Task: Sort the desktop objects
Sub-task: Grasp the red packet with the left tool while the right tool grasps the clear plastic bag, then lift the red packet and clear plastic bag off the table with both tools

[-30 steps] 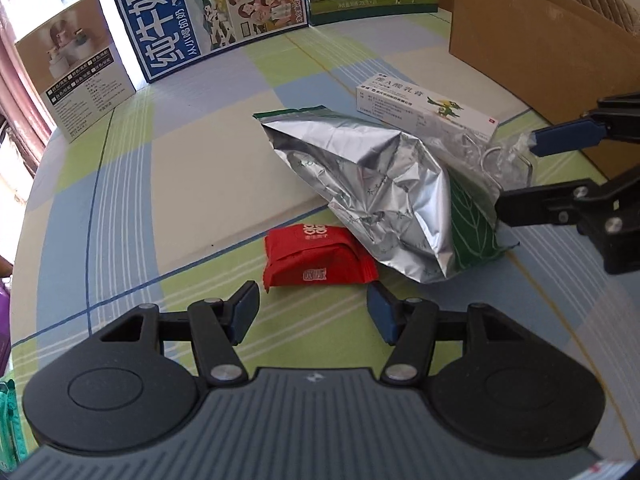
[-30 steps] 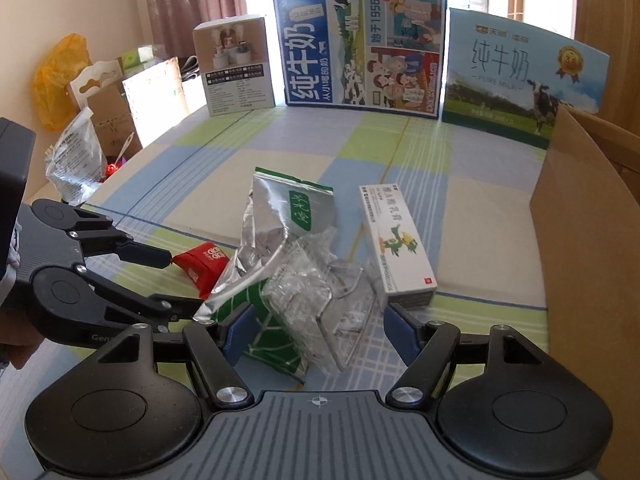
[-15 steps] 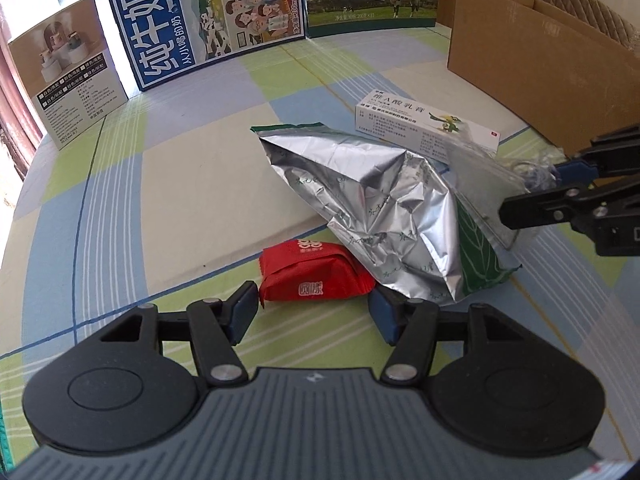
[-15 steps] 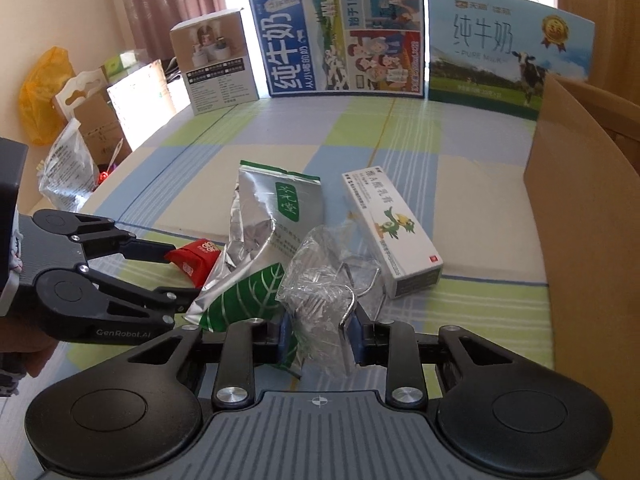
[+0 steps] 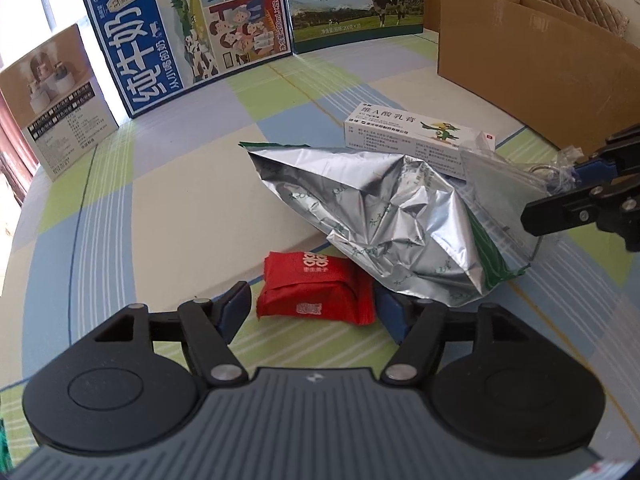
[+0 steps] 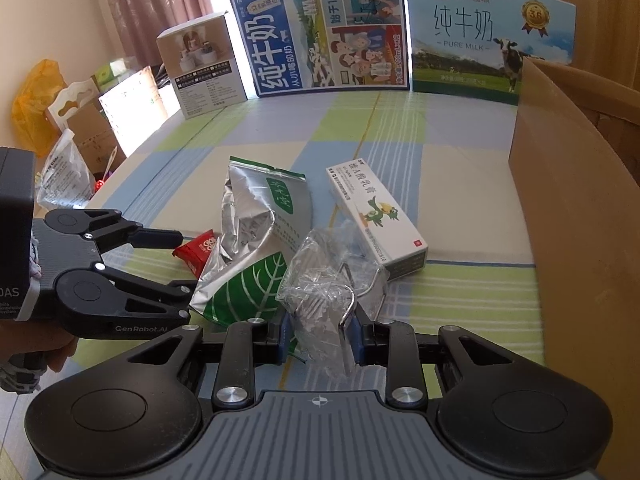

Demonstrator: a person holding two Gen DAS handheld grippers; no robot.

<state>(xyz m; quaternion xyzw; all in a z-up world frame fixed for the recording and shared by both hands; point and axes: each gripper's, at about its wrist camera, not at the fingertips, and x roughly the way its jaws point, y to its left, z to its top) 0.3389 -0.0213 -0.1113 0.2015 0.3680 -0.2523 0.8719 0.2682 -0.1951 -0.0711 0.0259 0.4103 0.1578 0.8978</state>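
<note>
- Now your right hand-held gripper (image 6: 319,334) has gone from spread wide a second ago to clamped on the clear plastic packet (image 6: 326,296) with the wire piece inside it; the pads pinch its near end, so that grasp looks made.
- The packet has not left the bench (image 6: 452,168) yet as far as you can tell; its far end rests against the white medicine box (image 6: 376,220) and beside the foil bag (image 6: 256,236), all gathered near the front edge of the bench.
- Meanwhile your left hand-held gripper (image 5: 314,312) has moved in: the red snack pack (image 5: 316,288), which lay ahead of the fingers a second ago, now sits between them. The jaws stand apart, with the right pad close against the pack and a small gap on the left, so nothing is held there.
- The pack's right end tucks under the foil bag's lower edge.
- Judging by this, one item is ready to lift towards the cardboard box (image 6: 576,200) at the bench's right edge, and the second needs only a squeeze.
- Watch that lifting the packet does not drag the foil bag along.
</note>
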